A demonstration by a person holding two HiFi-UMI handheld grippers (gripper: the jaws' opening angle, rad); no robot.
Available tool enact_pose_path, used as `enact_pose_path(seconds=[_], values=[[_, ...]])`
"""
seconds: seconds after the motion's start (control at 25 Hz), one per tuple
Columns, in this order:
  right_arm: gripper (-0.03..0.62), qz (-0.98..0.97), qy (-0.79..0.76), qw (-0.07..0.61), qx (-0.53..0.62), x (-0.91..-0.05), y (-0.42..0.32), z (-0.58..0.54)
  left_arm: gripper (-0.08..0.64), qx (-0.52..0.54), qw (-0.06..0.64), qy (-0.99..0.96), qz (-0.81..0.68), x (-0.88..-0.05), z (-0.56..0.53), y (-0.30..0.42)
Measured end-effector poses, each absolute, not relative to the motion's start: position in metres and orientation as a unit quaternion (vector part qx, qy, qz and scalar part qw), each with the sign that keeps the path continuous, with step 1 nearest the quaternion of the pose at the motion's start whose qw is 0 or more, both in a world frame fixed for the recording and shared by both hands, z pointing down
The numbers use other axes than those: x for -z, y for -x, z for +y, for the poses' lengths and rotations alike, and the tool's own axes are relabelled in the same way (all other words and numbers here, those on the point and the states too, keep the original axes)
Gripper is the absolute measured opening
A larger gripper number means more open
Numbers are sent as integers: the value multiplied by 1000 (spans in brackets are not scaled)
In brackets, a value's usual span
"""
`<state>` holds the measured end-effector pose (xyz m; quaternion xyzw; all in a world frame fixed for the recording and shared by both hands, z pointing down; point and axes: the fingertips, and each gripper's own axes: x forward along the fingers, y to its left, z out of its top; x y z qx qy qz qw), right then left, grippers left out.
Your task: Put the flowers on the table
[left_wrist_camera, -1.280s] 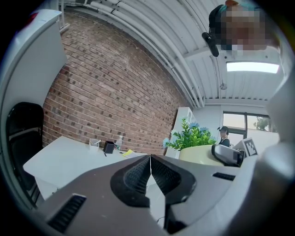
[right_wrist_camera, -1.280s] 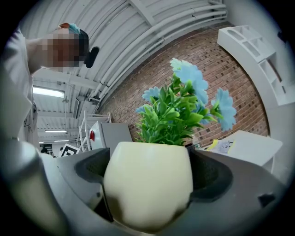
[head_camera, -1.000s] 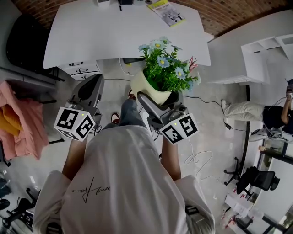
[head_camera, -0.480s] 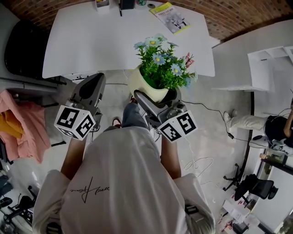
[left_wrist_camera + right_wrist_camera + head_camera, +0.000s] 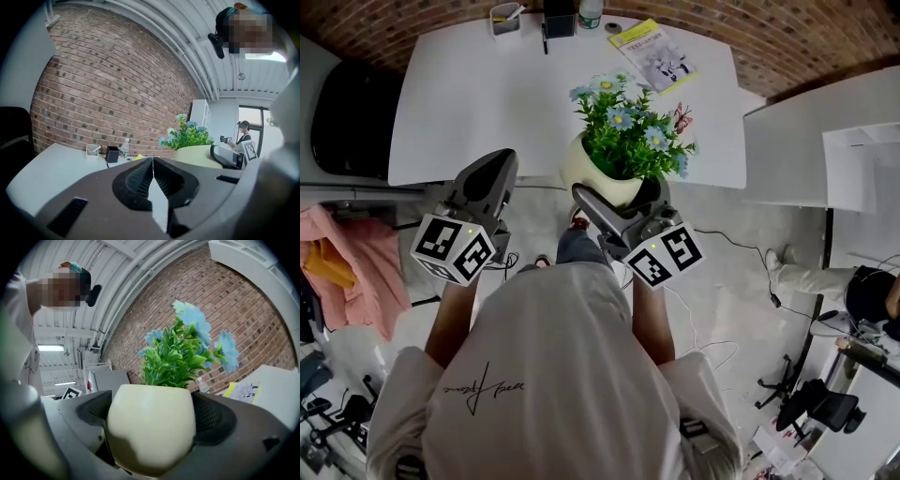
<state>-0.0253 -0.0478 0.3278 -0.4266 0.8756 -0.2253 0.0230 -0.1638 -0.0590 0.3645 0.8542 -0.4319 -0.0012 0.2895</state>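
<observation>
A cream round pot (image 5: 592,174) with green leaves and blue flowers (image 5: 630,122) is held up in front of the person, over the near edge of the white table (image 5: 478,89). My right gripper (image 5: 619,202) is shut on the pot, its two jaws pressed on either side of the cream pot (image 5: 151,425). My left gripper (image 5: 487,178) hangs to the left of the pot, shut with nothing between its jaws, which meet at a line in the left gripper view (image 5: 153,176). The flower pot (image 5: 197,152) shows there to the right.
At the table's far edge stand a pen cup (image 5: 502,16), a black box (image 5: 559,14), a bottle (image 5: 591,11) and a yellow booklet (image 5: 660,53). A black chair (image 5: 347,112) is left of the table. A second white desk (image 5: 825,141) is on the right. Cables lie on the floor.
The person has stepped towards the table. The pot in the right gripper has moved forward and now overlaps the table's near edge. The left gripper keeps its place beside it.
</observation>
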Motion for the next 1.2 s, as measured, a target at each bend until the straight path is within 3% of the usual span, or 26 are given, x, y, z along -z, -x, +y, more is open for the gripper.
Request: enact_pose_path(seconds=[0.56, 0.84, 1.0, 1.2], values=[[511, 899, 395, 27, 186, -325, 0, -118, 8, -17, 287, -836, -468, -387, -117, 134], [511, 905, 379, 24, 189, -339, 16, -172, 8, -14, 288, -822, -491, -407, -158, 157], [511, 904, 384, 16, 187, -340, 13, -133, 8, -19, 307, -826, -472, -413, -123, 147], [511, 909, 377, 38, 172, -339, -2, -88, 8, -42, 282, -845, -452, -405, -76, 118]])
